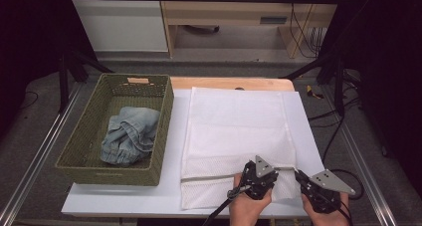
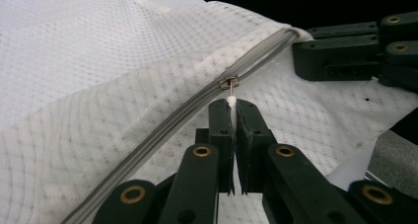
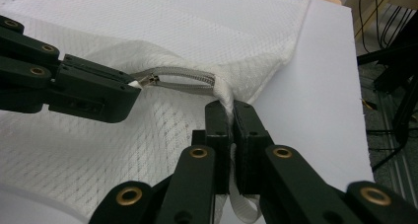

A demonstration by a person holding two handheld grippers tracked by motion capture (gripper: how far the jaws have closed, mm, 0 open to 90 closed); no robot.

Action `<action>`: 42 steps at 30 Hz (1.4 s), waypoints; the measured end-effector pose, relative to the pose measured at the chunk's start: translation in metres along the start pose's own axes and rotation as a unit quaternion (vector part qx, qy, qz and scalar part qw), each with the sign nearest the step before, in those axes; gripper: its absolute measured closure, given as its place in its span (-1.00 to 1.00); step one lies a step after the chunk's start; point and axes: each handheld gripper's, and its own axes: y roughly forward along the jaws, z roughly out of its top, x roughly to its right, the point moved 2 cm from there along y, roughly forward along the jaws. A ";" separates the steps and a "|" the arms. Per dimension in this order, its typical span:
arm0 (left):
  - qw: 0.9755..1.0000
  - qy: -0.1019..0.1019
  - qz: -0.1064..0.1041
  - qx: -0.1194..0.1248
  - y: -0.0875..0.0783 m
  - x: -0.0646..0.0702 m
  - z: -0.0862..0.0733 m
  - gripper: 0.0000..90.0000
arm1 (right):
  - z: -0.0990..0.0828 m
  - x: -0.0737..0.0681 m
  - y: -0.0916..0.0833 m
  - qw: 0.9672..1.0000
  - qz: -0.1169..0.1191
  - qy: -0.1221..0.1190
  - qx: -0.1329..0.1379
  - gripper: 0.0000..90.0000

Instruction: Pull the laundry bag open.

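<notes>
Clearly the mesh laundry bag (image 1: 238, 136) was a soft, light thing: thin white netting lying flat on the white sheet that covered the bench (image 1: 124, 198), with its zipped mouth at the near edge, just in front of the person's hands. It would have draped and bunched at any pull and offered no stiffness to push against, so the firm points at the mouth were the sensible places to take hold. Both were in use. The left gripper (image 2: 231, 105) had its jaws pressed together on the small white tab of the zipper pull (image 2: 229, 83), the metal slider sitting just beyond the tips on the grey zipper (image 2: 177, 113). The right gripper (image 3: 229, 108) was clamped on the bunched corner of the bag at the end of the zipper line, a loop of white tape hanging below its jaws. That corner looked like the anchor; without it the whole bag would likely have slid along the smooth sheet after the slider. The pull tab was small and could have slipped from the pads under a sideways tug, so a pull straight along the teeth seemed safest. To the left stood a woven green basket (image 1: 164, 116) with a crumpled pair of jeans (image 1: 128, 135) inside, well apart from the grippers.
</notes>
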 end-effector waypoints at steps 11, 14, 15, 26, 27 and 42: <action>1.000 0.003 -0.001 -0.002 0.000 -0.001 -0.003 0.93 | 0.000 -0.002 0.000 1.000 -0.002 -0.017 -0.007 0.92; 1.000 0.001 -0.001 -0.002 -0.002 -0.002 -0.005 0.93 | 0.001 -0.002 0.000 1.000 -0.004 -0.016 -0.008 0.92; 1.000 -0.001 -0.002 -0.001 -0.002 -0.003 -0.006 0.93 | 0.001 -0.002 0.000 1.000 -0.004 -0.016 -0.009 0.92; 1.000 0.005 0.003 -0.013 -0.011 -0.008 -0.013 0.93 | 0.001 -0.004 0.000 1.000 0.000 -0.021 -0.013 0.92; 1.000 0.005 0.002 -0.012 -0.012 -0.009 -0.014 0.93 | 0.001 -0.004 0.000 1.000 -0.001 -0.021 -0.014 0.92; 1.000 0.002 0.013 -0.023 -0.020 -0.021 -0.027 0.93 | 0.000 -0.003 0.000 1.000 -0.002 -0.024 -0.018 0.92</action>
